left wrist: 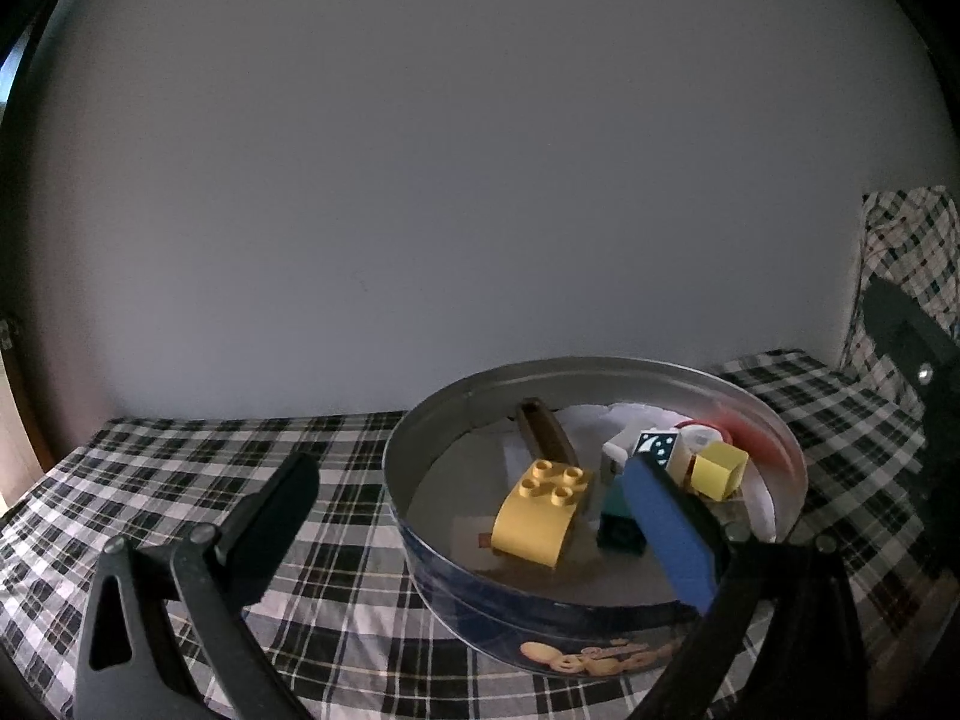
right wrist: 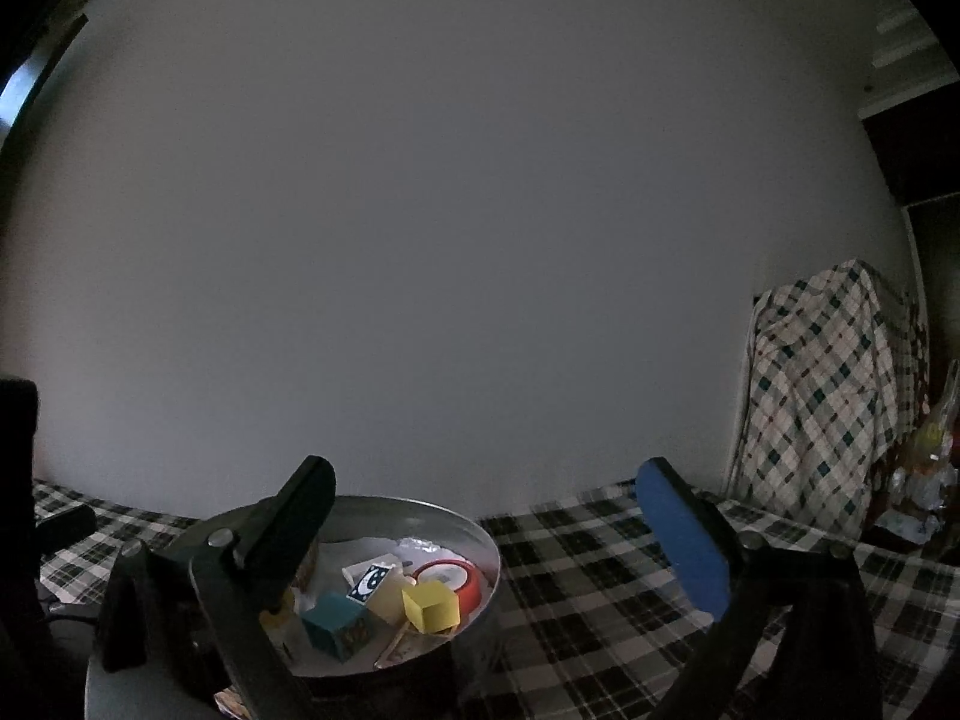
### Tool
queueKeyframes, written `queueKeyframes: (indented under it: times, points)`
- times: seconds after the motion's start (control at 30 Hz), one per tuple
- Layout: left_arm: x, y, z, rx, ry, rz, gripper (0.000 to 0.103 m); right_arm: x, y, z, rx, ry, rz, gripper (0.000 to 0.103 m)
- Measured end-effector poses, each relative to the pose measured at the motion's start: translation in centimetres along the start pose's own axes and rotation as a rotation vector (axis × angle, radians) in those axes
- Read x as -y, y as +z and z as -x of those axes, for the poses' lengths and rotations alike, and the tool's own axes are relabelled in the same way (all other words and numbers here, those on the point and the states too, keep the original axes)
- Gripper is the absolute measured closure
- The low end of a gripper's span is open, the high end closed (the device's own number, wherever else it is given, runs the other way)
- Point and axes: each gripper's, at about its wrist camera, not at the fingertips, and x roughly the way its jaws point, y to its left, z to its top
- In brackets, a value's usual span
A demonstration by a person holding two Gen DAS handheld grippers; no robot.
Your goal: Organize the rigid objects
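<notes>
A round metal cookie tin (left wrist: 774,420) stands on the checked cloth and holds several toys. Among them are a yellow studded brick (left wrist: 540,510), a brown long piece (left wrist: 543,429), a teal block (left wrist: 618,531), a moon-printed block (left wrist: 657,447), a yellow cube (left wrist: 717,471) and a red ring (left wrist: 720,435). My left gripper (left wrist: 473,463) is open and straddles the tin's near wall, its blue pad (left wrist: 666,534) over the inside. My right gripper (right wrist: 485,471) is open above the tin's rim (right wrist: 489,546), empty. Its view shows the yellow cube (right wrist: 431,605), teal block (right wrist: 336,624) and red ring (right wrist: 468,585).
A black-and-white checked cloth (left wrist: 240,468) covers the surface up to a plain grey wall (left wrist: 420,180). A cloth-draped upright object (right wrist: 822,396) stands at the right with small clutter (right wrist: 924,468) beside it. Dark parts of the other gripper (left wrist: 918,360) show at the right edge.
</notes>
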Motion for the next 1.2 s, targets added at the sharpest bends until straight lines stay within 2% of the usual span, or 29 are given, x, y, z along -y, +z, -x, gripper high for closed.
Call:
queueKeyframes:
  times: [0.3, 0.6, 0.83, 1.0, 1.2]
  points:
    - [-0.4, 0.0, 0.0, -0.005, 0.015, 0.02, 0.0, -0.1, 0.1, 0.4, 0.018, 0.006, 0.002, 0.001]
    - [-0.6, 0.0, -0.1, -0.011, 0.024, 0.041, 0.0, 0.9, 0.2, 1.2, 0.064, -0.014, -0.051, 0.001]
    - [-0.8, -0.1, 0.0, -0.021, 0.056, 0.07, 0.0, 0.9, 0.2, 1.4, 0.072, -0.009, -0.042, 0.001]
    - [-0.6, -0.1, 0.6, 0.007, 0.047, 0.063, 0.0, 1.0, 0.2, 1.4, 0.071, -0.009, -0.041, 0.001]
    - [-0.4, 0.0, 0.4, -0.01, 0.016, 0.063, 0.0, 1.0, 0.2, 1.4, 0.065, -0.022, -0.044, 0.001]
